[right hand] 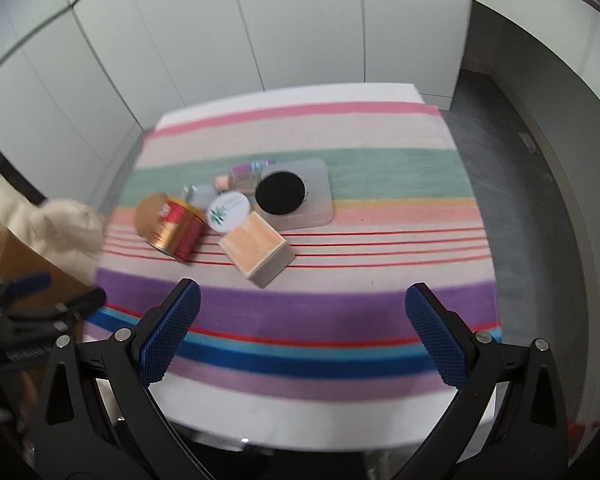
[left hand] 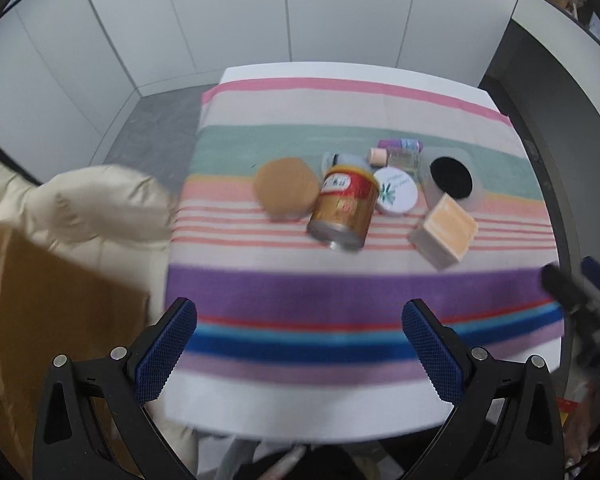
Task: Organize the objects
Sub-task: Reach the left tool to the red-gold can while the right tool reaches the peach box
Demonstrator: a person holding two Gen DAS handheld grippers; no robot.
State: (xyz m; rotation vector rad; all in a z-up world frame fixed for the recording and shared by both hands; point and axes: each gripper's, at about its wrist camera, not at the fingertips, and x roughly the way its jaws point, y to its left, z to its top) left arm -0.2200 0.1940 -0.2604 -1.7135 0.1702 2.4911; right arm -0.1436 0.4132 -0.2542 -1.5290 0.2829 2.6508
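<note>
A cluster of objects lies mid-table on the striped cloth [left hand: 340,292]. A red and gold can [left hand: 344,210] [right hand: 176,228] lies on its side beside a tan round lid [left hand: 286,192]. A white round tin [left hand: 396,192] [right hand: 229,212] and an orange-topped box [left hand: 446,234] [right hand: 258,250] sit to its right. A grey tray [right hand: 320,208] holds a black disc [left hand: 451,178] [right hand: 281,193]. Small bottles [left hand: 400,152] [right hand: 248,174] lie behind. My left gripper [left hand: 300,344] and right gripper [right hand: 300,332] are both open and empty, above the table's near edge.
A cream padded jacket [left hand: 100,208] and a cardboard box [left hand: 52,320] sit left of the table. The right gripper shows at the right edge of the left wrist view [left hand: 580,292]. White cabinet doors [right hand: 300,20] stand behind. Grey floor [right hand: 520,200] lies to the right.
</note>
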